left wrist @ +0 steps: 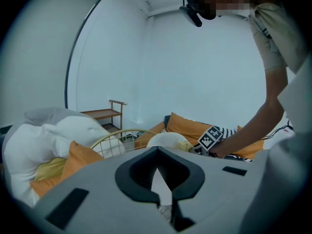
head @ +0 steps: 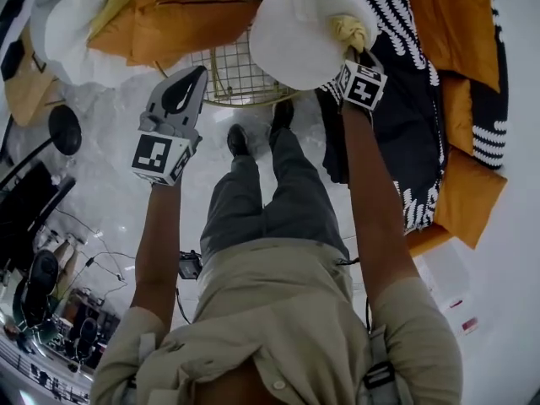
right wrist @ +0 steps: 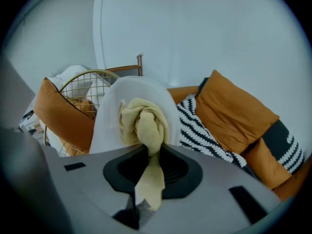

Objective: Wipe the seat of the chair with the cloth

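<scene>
Cloth (right wrist: 145, 126): yellow terry, nappy, matt. Seat (head: 299, 28) under it: white fabric, smooth, matt. Wire frame (head: 232, 70) beside seat: gold metal w/ slight sheen. Cushions (head: 181, 28) past frame from seat: orange woven cloth, matt. Shelf (left wrist: 105, 113) behind seat: bare wood. Right gripper (right wrist: 146, 150) at seat edge: grey matt plastic, blk pads.

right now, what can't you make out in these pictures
- Whether the cloth actually presses on the white seat: in the right gripper view the bunched cloth covers the contact spot.
- The legs of the wire chair: in the head view they are hidden beneath its frame, the seat and the orange cushions.
- The gear at lower left: in the head view it is dark and too small to identify.
</scene>
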### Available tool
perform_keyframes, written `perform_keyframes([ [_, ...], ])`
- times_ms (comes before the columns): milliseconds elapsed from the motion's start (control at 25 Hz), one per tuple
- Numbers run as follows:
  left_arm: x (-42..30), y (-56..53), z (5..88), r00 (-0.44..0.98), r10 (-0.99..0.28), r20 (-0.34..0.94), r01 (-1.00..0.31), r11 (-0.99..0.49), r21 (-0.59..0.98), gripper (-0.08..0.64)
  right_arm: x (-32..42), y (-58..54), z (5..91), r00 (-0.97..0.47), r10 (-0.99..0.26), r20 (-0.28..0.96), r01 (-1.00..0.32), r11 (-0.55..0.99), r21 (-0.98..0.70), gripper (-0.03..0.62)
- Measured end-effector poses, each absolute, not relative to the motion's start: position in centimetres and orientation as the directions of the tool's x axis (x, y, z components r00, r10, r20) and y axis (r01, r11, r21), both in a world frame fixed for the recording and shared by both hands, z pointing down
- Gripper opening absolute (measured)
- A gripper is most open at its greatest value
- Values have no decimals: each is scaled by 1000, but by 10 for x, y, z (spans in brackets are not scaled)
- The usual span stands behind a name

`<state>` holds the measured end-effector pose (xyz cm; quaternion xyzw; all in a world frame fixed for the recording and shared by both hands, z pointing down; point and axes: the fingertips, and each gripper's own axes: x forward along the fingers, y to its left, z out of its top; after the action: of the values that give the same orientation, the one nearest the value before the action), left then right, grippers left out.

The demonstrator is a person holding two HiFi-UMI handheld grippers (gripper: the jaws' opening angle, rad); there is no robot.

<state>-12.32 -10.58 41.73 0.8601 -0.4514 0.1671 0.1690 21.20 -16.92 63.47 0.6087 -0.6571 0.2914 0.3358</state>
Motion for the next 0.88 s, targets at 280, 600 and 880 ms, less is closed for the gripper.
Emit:
perform_keyframes([
  [280,-87,-111,416,585,-687,432,-796,-588,142,14,255,-142,626,5,-622,783,-998,46,42,80],
  [600,-96,-106,421,564,-699,438,-813,-563,147,14,214,-156,633,-43,-620,783,-994,102,26,80],
  [880,-139,-84,433,492,-739,461,-864,-481,150,14,113,-200,662,-160,-583,797,-972,232,-26,80],
])
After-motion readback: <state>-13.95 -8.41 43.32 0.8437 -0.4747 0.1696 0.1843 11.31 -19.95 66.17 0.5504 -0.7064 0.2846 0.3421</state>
